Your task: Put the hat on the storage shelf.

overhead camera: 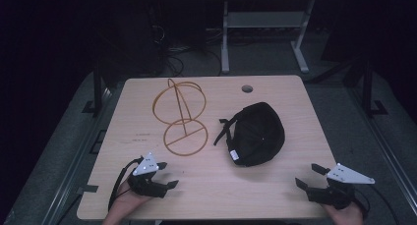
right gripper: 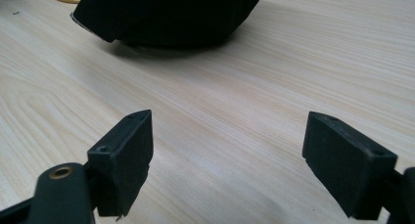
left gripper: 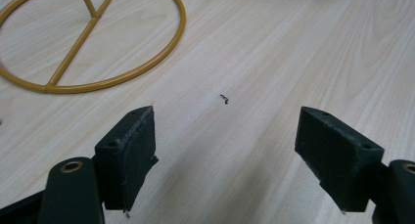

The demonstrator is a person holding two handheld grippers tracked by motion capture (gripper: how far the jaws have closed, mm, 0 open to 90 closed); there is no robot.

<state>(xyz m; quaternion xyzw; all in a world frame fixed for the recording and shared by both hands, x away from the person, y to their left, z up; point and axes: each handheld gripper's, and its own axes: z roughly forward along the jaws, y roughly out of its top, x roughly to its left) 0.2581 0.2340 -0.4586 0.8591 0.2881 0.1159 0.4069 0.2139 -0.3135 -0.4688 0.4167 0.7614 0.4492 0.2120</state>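
While both tools, left tool (overhead camera: 166,175) and right tool (overhead camera: 309,176), are held wide and empty, the cap (overhead camera: 256,133) is best approached squarely at its rim, clear of the wire stand (overhead camera: 181,118).

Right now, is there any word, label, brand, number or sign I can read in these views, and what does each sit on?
No text can be read.
White tag at the near edge of the black cap: too small and blurred.
Faint dark marks on the table left of the gold wire stand: unreadable.
Left gripper and right gripper: no lettering visible.
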